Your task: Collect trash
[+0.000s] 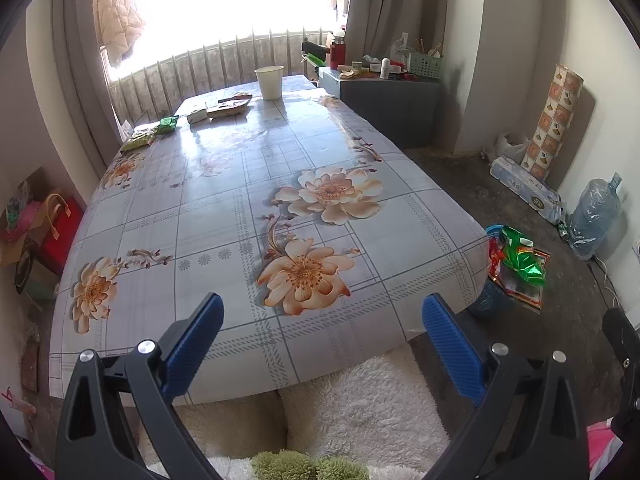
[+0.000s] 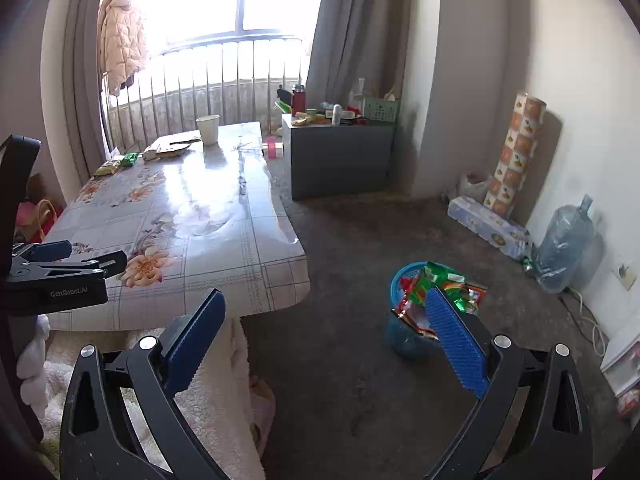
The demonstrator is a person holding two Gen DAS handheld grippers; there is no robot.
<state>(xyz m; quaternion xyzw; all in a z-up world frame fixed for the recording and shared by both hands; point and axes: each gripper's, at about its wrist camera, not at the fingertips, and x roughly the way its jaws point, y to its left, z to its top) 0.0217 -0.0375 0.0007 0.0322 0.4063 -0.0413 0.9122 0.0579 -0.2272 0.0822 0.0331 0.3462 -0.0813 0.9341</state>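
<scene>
A blue trash basket stands on the floor right of the table, stuffed with red and green snack wrappers; it also shows in the left wrist view. More trash lies at the table's far end: green wrappers, a yellow-green packet, a small box, flat cardboard packs and a paper cup. My left gripper is open and empty over the table's near edge. My right gripper is open and empty above the floor, left of the basket.
The low table has a flowered cloth. A white fluffy rug lies under its near edge. A grey cabinet with clutter stands behind. A water jug, tissue pack and paper roll line the right wall. Bags sit left.
</scene>
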